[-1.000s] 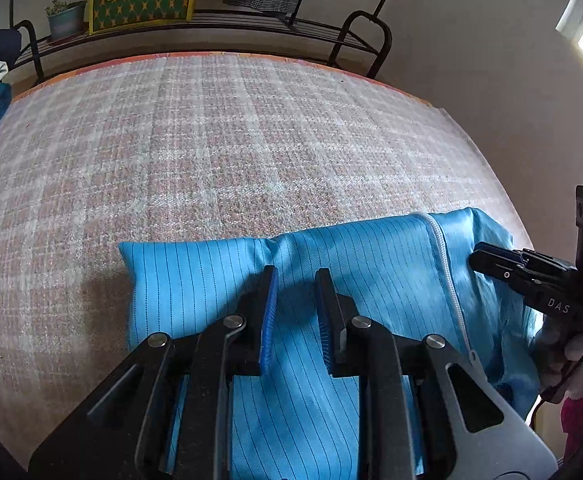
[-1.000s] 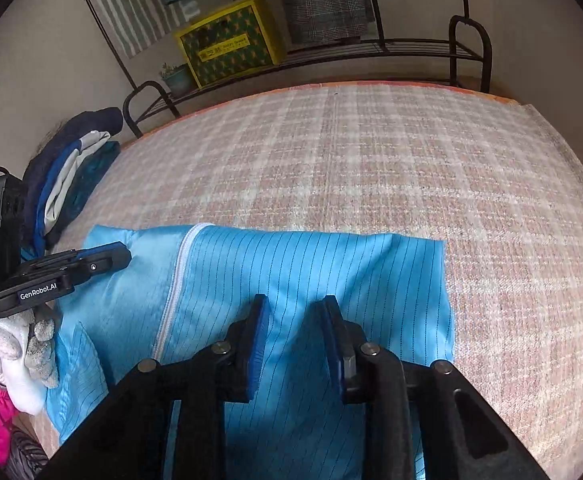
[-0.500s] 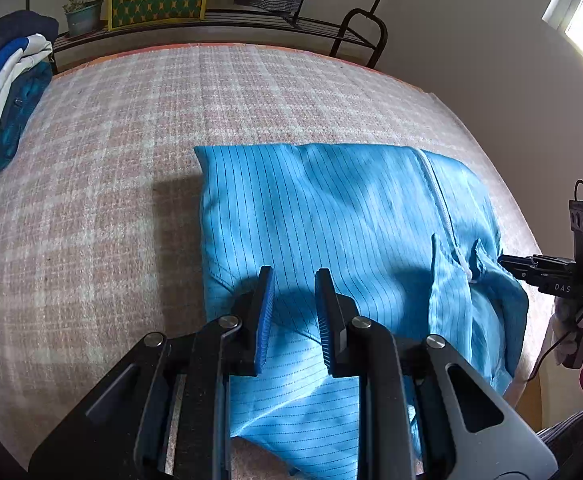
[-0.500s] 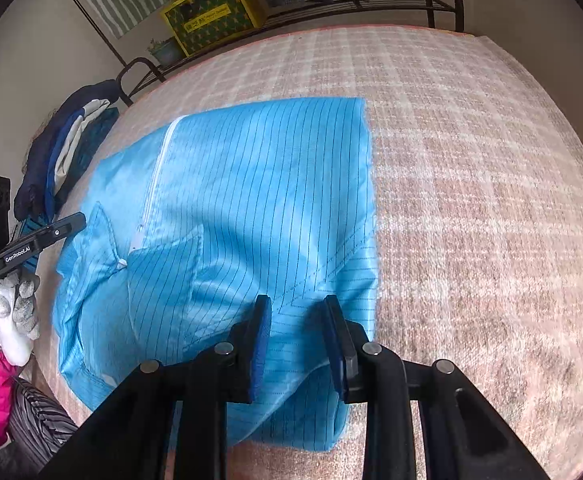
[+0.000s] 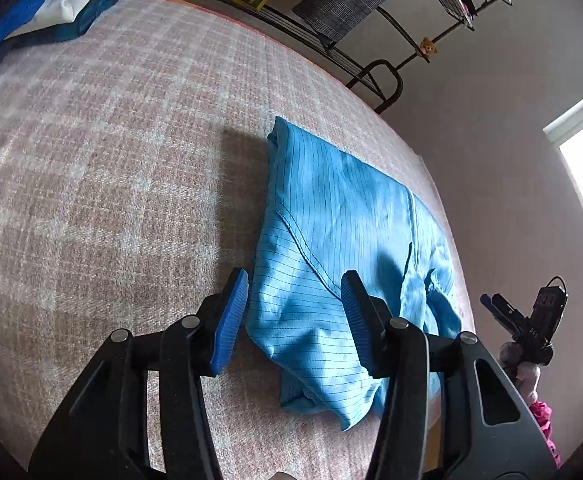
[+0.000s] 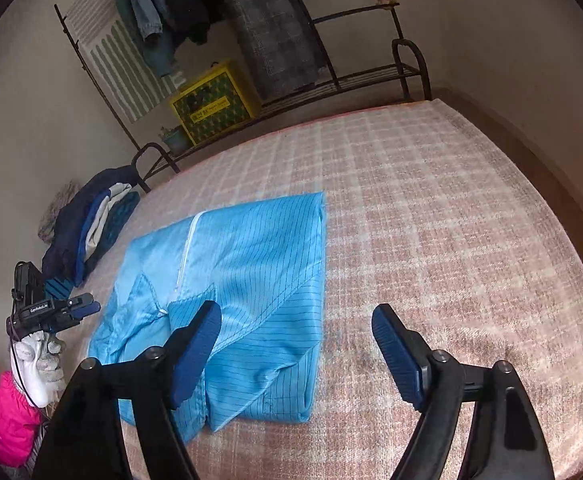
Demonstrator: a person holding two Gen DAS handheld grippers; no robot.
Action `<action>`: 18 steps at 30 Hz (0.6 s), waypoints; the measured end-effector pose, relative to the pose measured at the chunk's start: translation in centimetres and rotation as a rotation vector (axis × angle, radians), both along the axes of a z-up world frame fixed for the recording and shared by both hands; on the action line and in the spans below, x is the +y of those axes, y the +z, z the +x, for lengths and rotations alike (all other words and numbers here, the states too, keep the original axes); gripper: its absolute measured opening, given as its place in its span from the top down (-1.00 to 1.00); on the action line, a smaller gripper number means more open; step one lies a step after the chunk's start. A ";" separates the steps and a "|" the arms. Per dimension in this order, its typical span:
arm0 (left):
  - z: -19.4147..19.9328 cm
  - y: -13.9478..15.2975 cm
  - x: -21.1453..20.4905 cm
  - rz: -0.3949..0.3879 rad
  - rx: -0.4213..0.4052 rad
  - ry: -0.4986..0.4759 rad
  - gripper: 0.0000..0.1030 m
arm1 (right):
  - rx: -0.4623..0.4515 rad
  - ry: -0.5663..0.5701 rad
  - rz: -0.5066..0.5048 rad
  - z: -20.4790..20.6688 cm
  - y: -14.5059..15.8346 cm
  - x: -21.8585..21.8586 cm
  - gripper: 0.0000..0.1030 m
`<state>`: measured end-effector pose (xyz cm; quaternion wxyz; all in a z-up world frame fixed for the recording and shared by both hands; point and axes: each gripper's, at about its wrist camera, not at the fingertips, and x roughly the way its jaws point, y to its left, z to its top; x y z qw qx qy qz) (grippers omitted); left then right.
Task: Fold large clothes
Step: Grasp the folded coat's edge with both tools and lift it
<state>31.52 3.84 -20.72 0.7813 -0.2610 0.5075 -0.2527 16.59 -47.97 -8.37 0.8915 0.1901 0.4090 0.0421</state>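
Observation:
A light blue pinstriped garment [image 5: 351,240] with a white zip lies folded in a flat rectangle on the plaid bed cover [image 5: 111,200]. My left gripper [image 5: 293,292] hovers over its near left corner. Its jaws are opening, and the cloth shows between the blue pads without being pressed. My right gripper [image 6: 295,316] hangs over the garment [image 6: 243,264] at its near right edge, jaws opening wide and gripping nothing. Each view also shows the other gripper off the bed's side: the right gripper [image 5: 491,304] and the left gripper [image 6: 89,306], the left held by a white-gloved hand [image 6: 39,364].
A stack of folded dark blue and white clothes [image 6: 91,232] sits at the bed's far left. Behind the bed, a black metal rack [image 6: 371,76] carries a yellow box [image 6: 211,106] and hanging clothes. The plaid cover [image 6: 451,220] stretches right of the garment. A wall runs along the right.
Both grippers drew back toward the near edge and their narrow jaws spread apart, letting go of the blue cloth. The garment now lies folded flat, and the left view has rolled.

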 end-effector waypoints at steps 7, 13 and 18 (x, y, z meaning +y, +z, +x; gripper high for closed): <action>2.6 -3.5 1.9 -0.237 0.197 0.056 -0.02 | 0.124 0.026 0.209 2.7 -3.1 -1.5 -0.44; 5.1 -5.4 1.6 -0.319 0.255 0.050 -0.02 | 0.194 0.053 0.284 4.5 -5.8 -1.9 -0.35; 6.1 -5.3 -0.3 -0.291 0.256 -0.035 -0.02 | 0.215 0.091 0.353 6.0 -7.7 -1.9 -0.36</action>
